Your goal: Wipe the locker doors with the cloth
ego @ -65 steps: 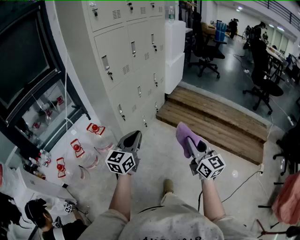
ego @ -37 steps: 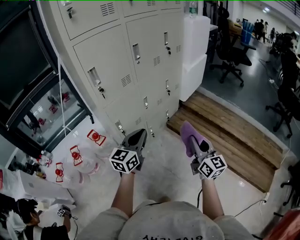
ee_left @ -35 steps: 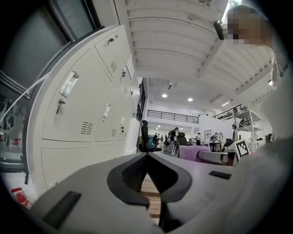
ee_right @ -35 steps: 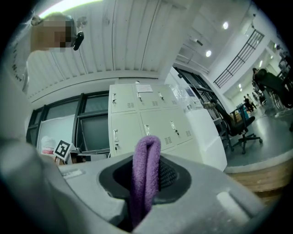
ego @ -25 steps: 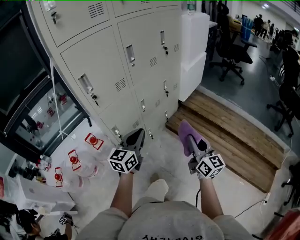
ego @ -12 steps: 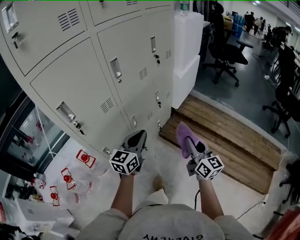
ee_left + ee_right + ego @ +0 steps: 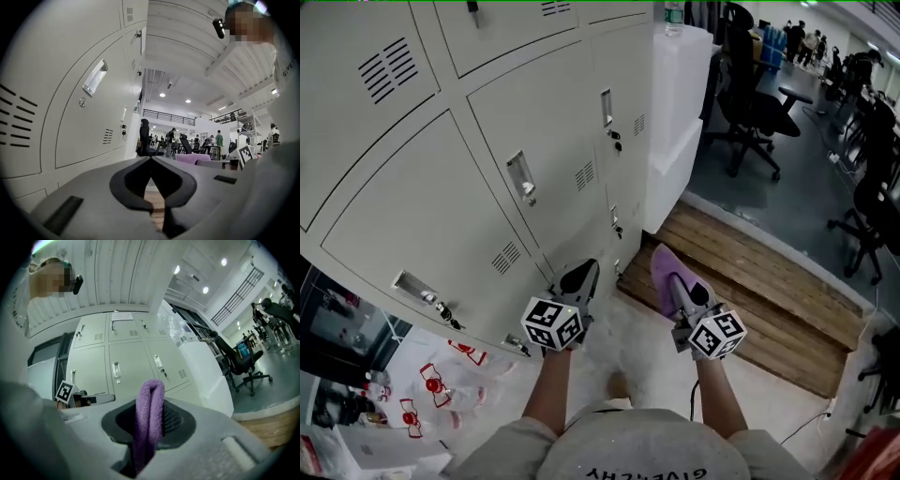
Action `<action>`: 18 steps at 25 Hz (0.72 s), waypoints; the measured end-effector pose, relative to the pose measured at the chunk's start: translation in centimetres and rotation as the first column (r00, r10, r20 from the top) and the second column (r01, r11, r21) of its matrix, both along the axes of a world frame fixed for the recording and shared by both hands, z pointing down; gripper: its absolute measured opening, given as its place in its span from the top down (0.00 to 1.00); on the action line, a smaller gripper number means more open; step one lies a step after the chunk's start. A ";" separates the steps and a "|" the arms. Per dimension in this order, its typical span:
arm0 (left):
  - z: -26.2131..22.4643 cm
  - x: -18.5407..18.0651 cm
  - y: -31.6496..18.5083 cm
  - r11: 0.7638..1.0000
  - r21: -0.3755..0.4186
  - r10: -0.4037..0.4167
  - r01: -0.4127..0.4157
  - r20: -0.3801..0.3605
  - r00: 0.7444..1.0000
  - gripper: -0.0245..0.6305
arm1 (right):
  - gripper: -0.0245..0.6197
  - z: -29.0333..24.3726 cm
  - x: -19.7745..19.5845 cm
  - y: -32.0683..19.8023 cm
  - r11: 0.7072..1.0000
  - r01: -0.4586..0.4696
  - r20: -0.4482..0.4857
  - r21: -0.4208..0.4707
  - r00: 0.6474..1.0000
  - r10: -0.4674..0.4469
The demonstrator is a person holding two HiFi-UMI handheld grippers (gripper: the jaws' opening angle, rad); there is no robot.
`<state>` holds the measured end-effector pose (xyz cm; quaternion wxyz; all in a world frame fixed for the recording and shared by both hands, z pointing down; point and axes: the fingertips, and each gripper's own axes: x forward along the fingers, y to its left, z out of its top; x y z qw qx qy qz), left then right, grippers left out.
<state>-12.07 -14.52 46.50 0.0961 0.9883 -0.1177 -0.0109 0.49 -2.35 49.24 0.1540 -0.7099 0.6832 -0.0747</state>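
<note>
"How was the right claw [image 7: 679, 292] set?"

"Its jaws were clamped on the purple cloth [image 7: 665, 270]. From the right claw's [image 7: 149, 430] own camera, the cloth [image 7: 150, 411] stood up between them as a folded loop, rising toward twelve o'clock."

"And the left claw [image 7: 579, 280]?"

"Its jaws were pressed together at the tips, with nothing between them. That was plain from the left claw's [image 7: 151, 161] own camera."

"Was the cloth on the locker doors [image 7: 450, 206]?"

"No. It was held in the air, apart from them. From the head, the doors filled the picture from nine to twelve o'clock of both claws. From the right claw, the doors [image 7: 123, 363] lay ahead at about eleven o'clock, past the cloth. From the left claw, a door [image 7: 65, 108] ran close along its nine o'clock side."

"What lay further out?"

"A wooden step [image 7: 759, 281] sat at three o'clock of the right claw, on the pale floor [image 7: 637, 333]. A white cabinet [image 7: 677, 103] stood against the lockers at twelve o'clock. Black office chairs [image 7: 750, 94] stood at one o'clock beyond it. The person's forearms [image 7: 546, 389] reached in from six o'clock."
</note>
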 end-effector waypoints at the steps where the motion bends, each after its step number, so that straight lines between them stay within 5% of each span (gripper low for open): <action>1: -0.1 0.6 -0.7 1.000 0.002 0.005 -0.005 -0.003 1.000 0.96 | 0.88 -0.1 0.5 -0.9 1.000 -0.001 -0.001 0.003 1.000 0.001; 18: -3.9 8.2 -9.2 0.999 0.042 -0.008 0.008 -0.014 1.000 0.96 | 0.88 -6.2 7.3 -13.1 0.989 0.048 -0.068 0.136 0.997 -0.039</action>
